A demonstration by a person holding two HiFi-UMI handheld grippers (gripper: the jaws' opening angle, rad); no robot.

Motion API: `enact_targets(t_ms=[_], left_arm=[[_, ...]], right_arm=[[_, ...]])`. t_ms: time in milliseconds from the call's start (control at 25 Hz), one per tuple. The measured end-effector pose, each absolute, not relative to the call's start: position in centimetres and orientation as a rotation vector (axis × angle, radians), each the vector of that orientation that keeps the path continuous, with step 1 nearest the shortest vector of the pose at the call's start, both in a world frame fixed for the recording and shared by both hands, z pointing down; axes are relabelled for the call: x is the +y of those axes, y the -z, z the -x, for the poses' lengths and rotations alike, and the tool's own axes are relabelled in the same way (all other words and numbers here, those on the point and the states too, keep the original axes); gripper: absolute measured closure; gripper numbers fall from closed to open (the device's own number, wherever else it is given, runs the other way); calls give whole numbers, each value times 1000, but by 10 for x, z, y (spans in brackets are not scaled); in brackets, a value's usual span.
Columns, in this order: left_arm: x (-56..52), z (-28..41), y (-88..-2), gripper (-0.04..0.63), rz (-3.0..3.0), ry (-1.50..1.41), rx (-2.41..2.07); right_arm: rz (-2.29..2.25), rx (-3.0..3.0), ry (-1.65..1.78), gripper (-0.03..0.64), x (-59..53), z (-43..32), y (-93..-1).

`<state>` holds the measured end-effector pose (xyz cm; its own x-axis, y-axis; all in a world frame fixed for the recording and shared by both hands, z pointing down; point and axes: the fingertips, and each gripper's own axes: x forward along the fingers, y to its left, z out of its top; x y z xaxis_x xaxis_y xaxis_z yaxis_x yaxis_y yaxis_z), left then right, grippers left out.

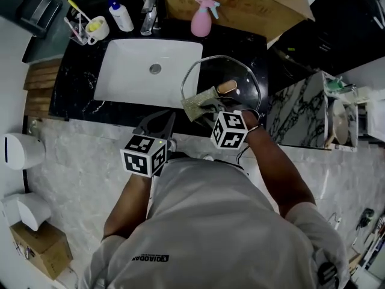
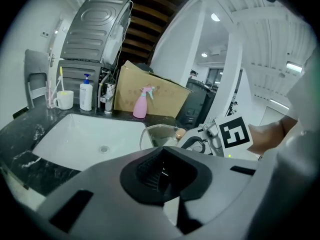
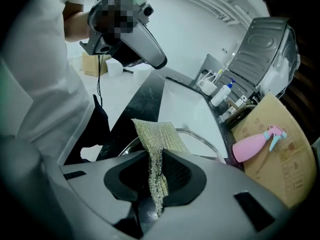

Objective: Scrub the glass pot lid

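Right gripper (image 3: 159, 179) pinching scouring cloth (image 3: 160, 134); left gripper (image 2: 161, 170) pressed together, empty. Black counter (image 1: 78, 86). White sink (image 1: 129, 71). Glass pot lid (image 1: 240, 71) on counter, sink's 3 o'clock; cloth over lid's 8 o'clock edge.

— What carries it all?
— A black marbled counter (image 1: 78, 86), with a white sink (image 1: 129, 71) set into it
— And on it?
— A glass pot lid (image 1: 243, 71) just right of the sink. Along the back stand a mug (image 1: 96, 29), white pump bottle (image 1: 121, 17), faucet (image 1: 149, 14), pink spray bottle (image 1: 201, 20) and cardboard box (image 1: 240, 5)
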<state>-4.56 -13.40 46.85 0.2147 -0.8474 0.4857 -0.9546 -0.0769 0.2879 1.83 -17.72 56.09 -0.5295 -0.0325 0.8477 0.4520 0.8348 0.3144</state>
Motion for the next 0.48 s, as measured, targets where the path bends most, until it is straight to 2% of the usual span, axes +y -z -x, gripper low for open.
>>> enact_targets(t_ms=[480], left_arm=[[-109,2,-464,583,-1873,-216,-1751]], right_arm=[[378,-2061,678,529,-164,-58,-559]])
